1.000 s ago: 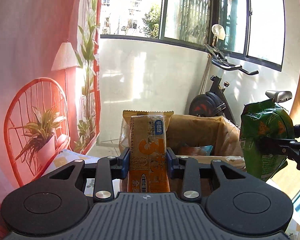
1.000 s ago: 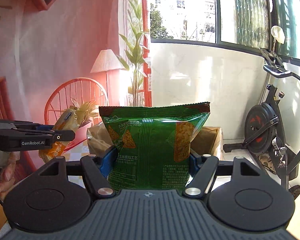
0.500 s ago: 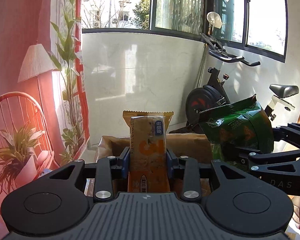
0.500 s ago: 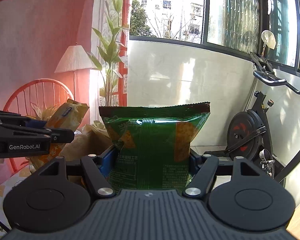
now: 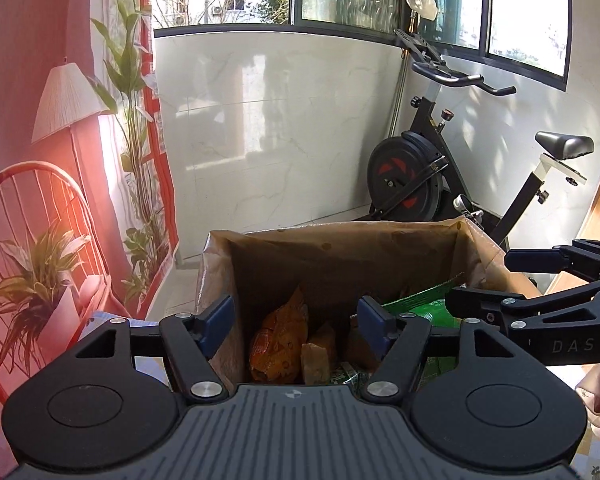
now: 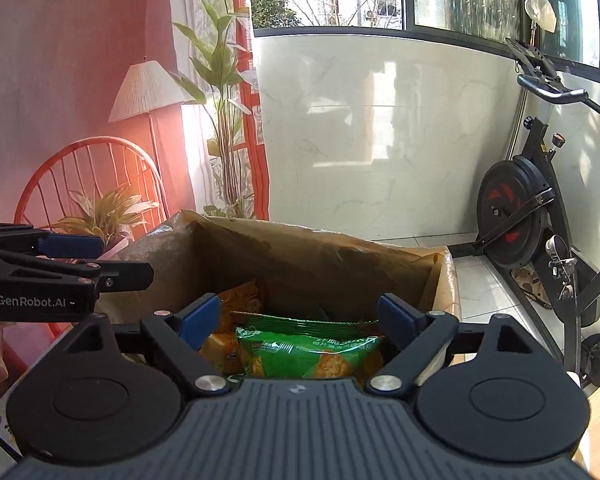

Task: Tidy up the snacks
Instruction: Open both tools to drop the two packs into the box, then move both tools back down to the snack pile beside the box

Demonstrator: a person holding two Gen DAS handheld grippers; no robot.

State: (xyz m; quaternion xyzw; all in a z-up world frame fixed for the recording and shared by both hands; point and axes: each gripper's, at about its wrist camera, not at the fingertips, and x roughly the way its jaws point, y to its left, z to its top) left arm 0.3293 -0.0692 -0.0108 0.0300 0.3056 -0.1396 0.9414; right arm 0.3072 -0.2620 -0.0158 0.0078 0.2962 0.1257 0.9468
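Left wrist view: the left gripper (image 5: 294, 316) is spread wide with nothing between its blue pads, positioned over the open box (image 5: 340, 248). Inside the box lie an orange packet (image 5: 278, 340) and, to its right, the green bag (image 5: 424, 308). Right wrist view: the right gripper (image 6: 300, 318) is likewise spread and empty, above the green bag (image 6: 308, 350), which rests in the box (image 6: 300, 256) beside orange packets (image 6: 242, 294). An exercise bike (image 6: 528, 216) stands beyond.

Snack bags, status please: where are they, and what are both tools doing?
Left tool, right tool: open, empty. Green bag, orange bag in box. Nothing blocking.
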